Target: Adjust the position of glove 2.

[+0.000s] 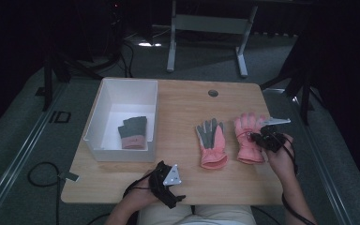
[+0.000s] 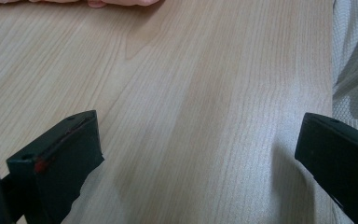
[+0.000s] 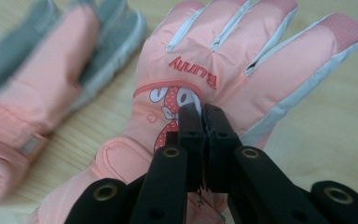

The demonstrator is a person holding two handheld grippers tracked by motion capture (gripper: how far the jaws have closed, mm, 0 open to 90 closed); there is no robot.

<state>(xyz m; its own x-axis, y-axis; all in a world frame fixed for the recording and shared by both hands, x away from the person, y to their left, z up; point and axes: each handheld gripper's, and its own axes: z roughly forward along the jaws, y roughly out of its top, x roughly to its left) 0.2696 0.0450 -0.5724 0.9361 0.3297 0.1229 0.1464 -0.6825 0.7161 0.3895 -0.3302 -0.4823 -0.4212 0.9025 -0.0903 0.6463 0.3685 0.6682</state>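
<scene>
At the near edge of the pale wood table [image 1: 183,183], the left tool [image 1: 168,185] rested with its jaws spread wide over bare board, gripping nothing. Farther on, the right tool [image 3: 204,116] had its jaws pinched shut on the back of the right glove [image 3: 223,70], a pink padded one with pale finger stripes, red lettering and a cartoon figure; it lay flat, fingers away, just beside a second glove [image 1: 212,140] showing a grey palm. Leftward stood a white bin [image 1: 104,93] holding a grey-and-pink glove [image 1: 133,132], and beyond the table lay grey floor [image 1: 201,61], a metal stand [image 1: 206,28] and darkness.
</scene>
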